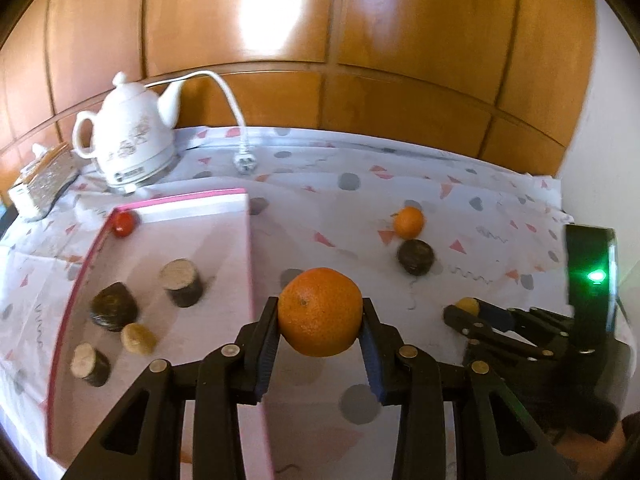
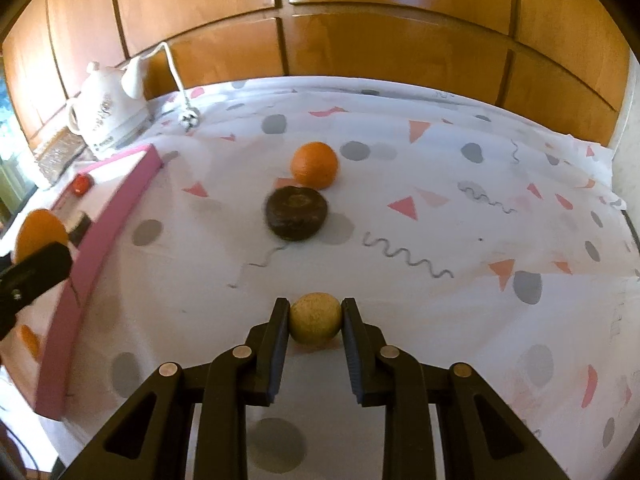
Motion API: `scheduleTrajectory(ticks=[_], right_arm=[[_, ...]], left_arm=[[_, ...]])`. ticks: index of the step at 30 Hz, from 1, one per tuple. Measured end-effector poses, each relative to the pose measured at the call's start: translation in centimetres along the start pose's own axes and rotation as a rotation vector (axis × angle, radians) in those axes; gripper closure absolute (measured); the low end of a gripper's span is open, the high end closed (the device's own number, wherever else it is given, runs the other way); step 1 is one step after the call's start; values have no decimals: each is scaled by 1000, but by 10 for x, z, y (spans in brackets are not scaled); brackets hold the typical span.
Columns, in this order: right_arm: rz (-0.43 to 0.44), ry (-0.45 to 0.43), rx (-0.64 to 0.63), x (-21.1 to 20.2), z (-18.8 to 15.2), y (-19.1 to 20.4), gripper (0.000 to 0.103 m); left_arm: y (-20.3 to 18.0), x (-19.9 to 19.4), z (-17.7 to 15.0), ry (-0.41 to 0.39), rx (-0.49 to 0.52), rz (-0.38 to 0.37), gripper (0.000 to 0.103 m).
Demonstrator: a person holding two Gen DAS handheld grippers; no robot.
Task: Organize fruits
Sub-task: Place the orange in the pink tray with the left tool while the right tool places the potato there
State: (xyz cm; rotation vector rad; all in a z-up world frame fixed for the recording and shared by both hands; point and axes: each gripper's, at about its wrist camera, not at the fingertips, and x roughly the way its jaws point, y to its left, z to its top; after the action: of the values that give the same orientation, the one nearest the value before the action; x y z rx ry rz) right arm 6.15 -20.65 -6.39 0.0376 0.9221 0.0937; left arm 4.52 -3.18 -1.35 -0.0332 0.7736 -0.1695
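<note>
Orange fruit (image 1: 320, 312) sits pinched in your left tool (image 1: 320, 320), raised beside the pink-rimmed tray (image 1: 250, 264); carry it over the rim and set it among the fruits already there. Your right tool (image 2: 316, 322) pinches a small tan fruit (image 2: 316, 320) low over the counter (image 2: 440, 220): keep it steady.

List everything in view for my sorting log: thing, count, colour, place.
oranges: 2, orange; one held, one on the cloth
dark fruit: 1, dark brown; cloth, by the loose orange
tan fruit: 1, yellowish; held
tray: 1, pink-rimmed; left
tomato: 1, red; tray corner
log pieces: 4, brown; tray
kettle: 1, white; back left
left hand-held gripper: black; holds orange
right hand-held gripper: black; holds tan fruit
</note>
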Motion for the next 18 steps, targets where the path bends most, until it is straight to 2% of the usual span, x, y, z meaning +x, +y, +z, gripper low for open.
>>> scheduleTrajectory(ticks=[8, 18], right_arm=[[111, -16, -41, -13, 9, 33, 77], [294, -13, -142, -26, 18, 96, 77]], left_arm=[[38, -10, 1, -25, -69, 58, 65], [93, -17, 0, -37, -166, 140, 65]])
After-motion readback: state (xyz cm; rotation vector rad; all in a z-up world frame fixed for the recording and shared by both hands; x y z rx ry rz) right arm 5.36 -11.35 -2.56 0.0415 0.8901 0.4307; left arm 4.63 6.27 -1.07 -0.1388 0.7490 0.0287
